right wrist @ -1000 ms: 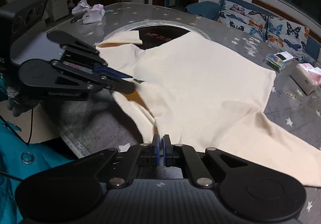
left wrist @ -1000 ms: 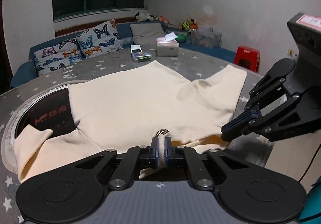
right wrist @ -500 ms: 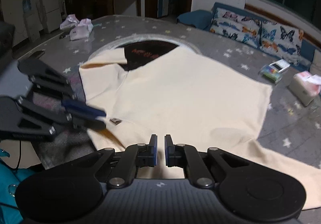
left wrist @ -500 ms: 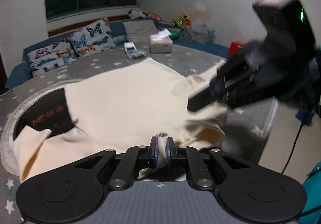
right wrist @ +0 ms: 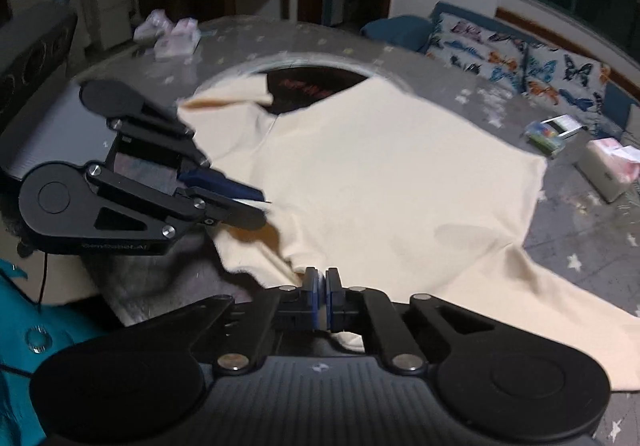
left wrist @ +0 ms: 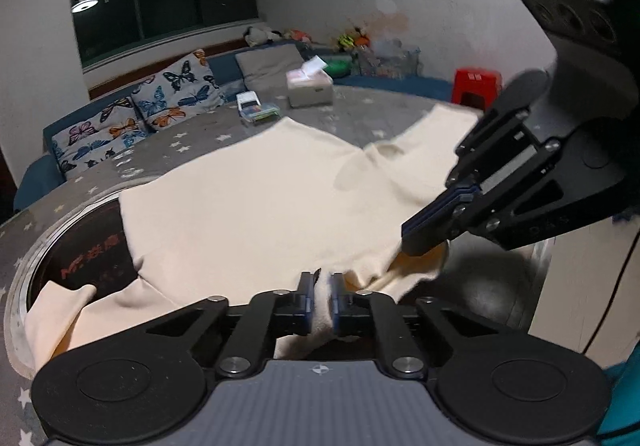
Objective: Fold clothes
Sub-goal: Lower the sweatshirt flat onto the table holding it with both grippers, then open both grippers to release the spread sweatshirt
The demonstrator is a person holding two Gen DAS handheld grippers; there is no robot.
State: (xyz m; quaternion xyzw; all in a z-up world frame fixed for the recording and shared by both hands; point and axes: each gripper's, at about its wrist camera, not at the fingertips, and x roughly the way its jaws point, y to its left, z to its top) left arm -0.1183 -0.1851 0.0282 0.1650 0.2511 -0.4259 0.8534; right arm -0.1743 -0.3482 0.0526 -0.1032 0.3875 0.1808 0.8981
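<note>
A cream shirt lies spread on a round grey table with star marks, one sleeve draped over the dark inset at the table's middle; the neck edge is at the near rim, toward the person, and the hem lies at the far side near the tissue box, so the long axis runs from the near edge away across the table, with the sleeves reaching out to either side. The left gripper is clamped on a bunch of cloth at the neck edge; the right gripper has its jaws nearly together at the same edge a little further along, and cloth appears pinched between them, though the wrist view is blurred. The step in hand looks like the first fold, with both grips taken at the near edge; the next move probably calls for lifting both together, keeping the edge taut and level between them, and carrying it toward the hem so that the two edges meet squarely.
</note>
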